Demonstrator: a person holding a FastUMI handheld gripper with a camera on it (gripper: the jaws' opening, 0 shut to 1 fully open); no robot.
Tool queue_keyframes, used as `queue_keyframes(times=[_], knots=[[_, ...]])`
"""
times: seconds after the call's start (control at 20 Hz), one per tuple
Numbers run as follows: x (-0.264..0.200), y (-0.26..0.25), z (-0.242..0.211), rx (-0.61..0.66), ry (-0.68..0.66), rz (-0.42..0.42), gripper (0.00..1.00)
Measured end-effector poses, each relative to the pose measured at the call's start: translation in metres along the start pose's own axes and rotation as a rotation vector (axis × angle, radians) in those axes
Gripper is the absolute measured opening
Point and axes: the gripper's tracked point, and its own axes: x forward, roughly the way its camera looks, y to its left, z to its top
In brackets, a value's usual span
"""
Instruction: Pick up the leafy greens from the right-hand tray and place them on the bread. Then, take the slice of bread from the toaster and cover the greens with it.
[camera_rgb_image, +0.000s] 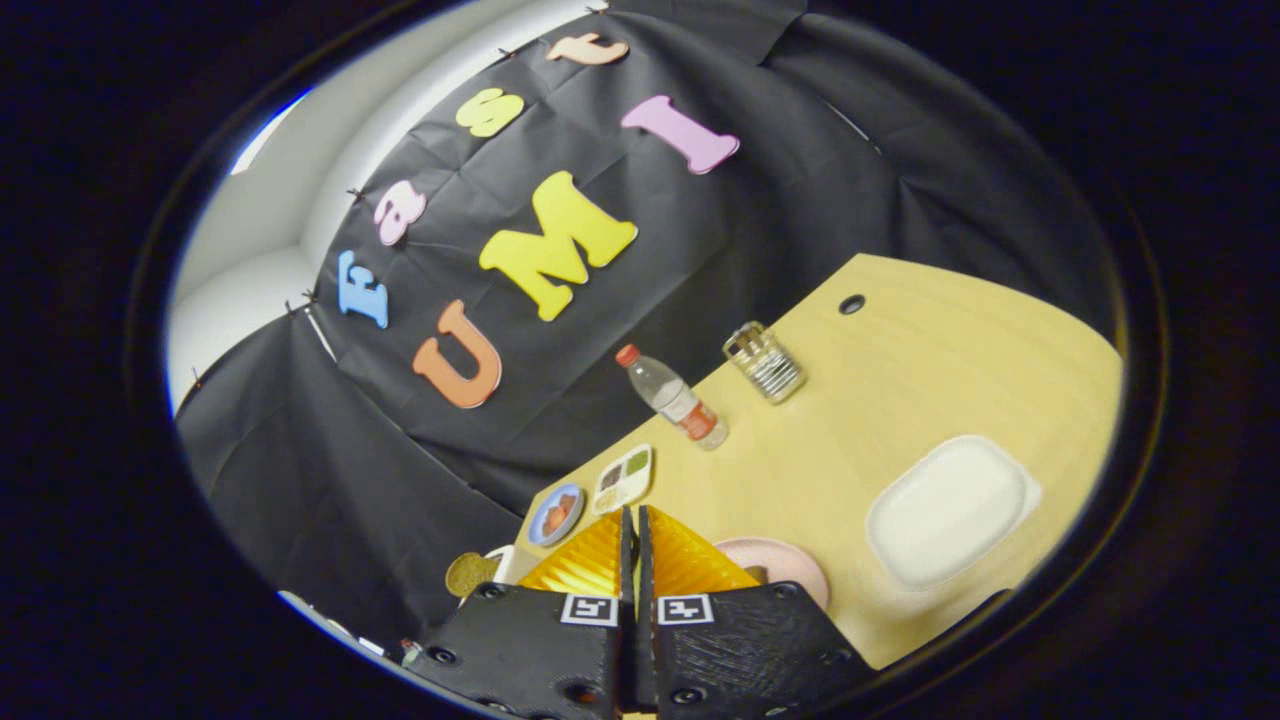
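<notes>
My gripper (634, 520) is shut, its two yellow pads pressed together with nothing visible between them. It is held high and tilted over the wooden table (900, 360). Just beyond the fingertips lies a small white compartment tray (623, 478) holding green and dark bits. A blue plate (556, 514) with something brownish sits beside that tray. A pink plate (790, 565) lies half hidden behind the right finger (690, 565). Left of the left finger, a round brown slice (466, 572) sits beside a white object (500, 562) at the table's edge; I cannot tell what the white object is.
A large bare white tray (950, 510) lies to the right of the fingers. Farther off stand a plastic bottle with a red cap (673, 397) and a ribbed glass jar (764, 361). A small round hole (852, 304) marks the far table end.
</notes>
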Motion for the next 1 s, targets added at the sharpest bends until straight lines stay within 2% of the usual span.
queue_keyframes(times=[0.2, 0.4, 0.7, 1.0], knots=[[0.029, 0.021, -0.048, 0.003, 0.079, 0.036, 0.00], [0.040, 0.013, -0.080, 0.025, 0.137, 0.028, 0.00], [0.051, -0.043, -0.082, 0.036, 0.138, -0.096, 0.00], [0.049, -0.089, -0.077, -0.004, 0.108, -0.220, 0.00]])
